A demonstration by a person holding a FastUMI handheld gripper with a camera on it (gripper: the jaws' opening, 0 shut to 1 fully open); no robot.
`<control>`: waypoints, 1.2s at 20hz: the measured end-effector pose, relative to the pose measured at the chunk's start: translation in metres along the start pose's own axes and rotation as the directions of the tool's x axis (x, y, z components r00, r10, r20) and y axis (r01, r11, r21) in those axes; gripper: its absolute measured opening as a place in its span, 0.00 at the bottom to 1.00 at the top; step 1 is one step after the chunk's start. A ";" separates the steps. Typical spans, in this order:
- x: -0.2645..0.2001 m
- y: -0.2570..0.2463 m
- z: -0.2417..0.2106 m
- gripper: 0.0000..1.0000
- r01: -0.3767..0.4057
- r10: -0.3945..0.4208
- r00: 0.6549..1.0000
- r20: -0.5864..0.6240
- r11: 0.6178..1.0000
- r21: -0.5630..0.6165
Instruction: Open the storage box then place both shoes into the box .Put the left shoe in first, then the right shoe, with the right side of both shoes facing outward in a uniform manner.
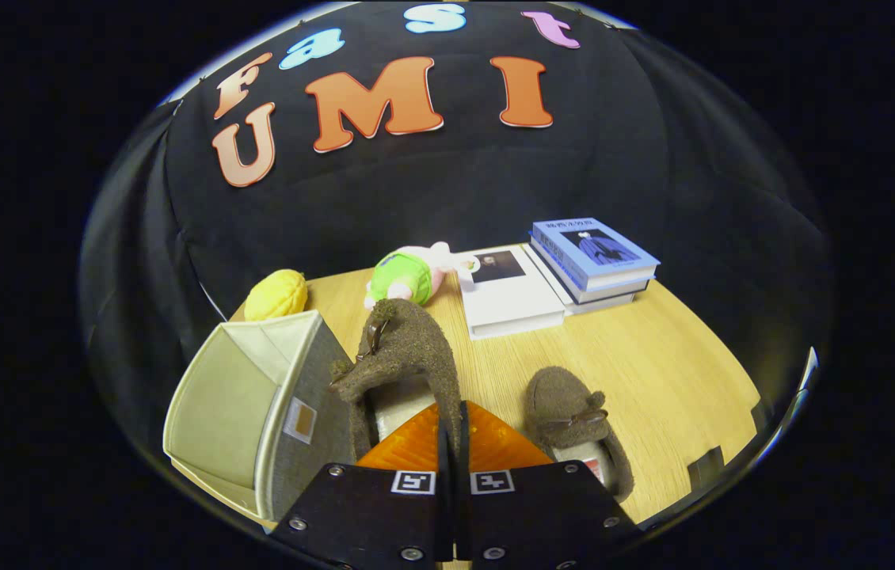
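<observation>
Gripper [451,443] pressed together on the collar wall of a brown fuzzy shoe [408,348], fingers nearly meeting with the thin wall pinched between them. Held shoe raised off the desk [653,364], long axis running away from the fingers, toe up and far, pale lining showing at the opening near the fingertips, small bow on the upper. Just left of the held shoe, and touching it or nearly so: storage box [257,404], grey fabric outside, pale cream inside, tipped so the open mouth faces left and up, a small tag on the grey wall facing the shoe. Right of the held shoe, apart from it: second brown shoe [574,427], lying flat on the desk, sole down, toe pointing away, heel near, bow across the upper, long axis roughly parallel to the held one. Beyond the held shoe: green and pink plush toy [412,273] lying on its side. Left of the toy, behind the box: yellow plush item [277,294]. Right of the toy: white book [507,293] flat on the desk, then a stack of blue-covered books [594,257] at the far corner.
</observation>
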State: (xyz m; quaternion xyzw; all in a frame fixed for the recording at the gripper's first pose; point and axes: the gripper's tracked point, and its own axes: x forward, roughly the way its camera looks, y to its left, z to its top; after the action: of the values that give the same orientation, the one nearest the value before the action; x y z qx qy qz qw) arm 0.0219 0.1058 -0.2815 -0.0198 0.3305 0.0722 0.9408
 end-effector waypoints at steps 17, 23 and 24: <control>-0.019 0.162 0.027 0.02 -0.202 0.203 0.979 -0.009 0.978 0.054; -0.005 0.191 -0.009 0.02 -0.188 0.197 0.976 -0.093 0.978 0.091; -0.003 0.192 -0.015 0.02 -0.172 0.183 0.978 -0.104 0.980 0.101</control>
State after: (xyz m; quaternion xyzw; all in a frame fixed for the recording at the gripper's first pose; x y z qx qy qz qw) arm -0.0182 0.2940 -0.2893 0.0490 0.3866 0.1394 0.9103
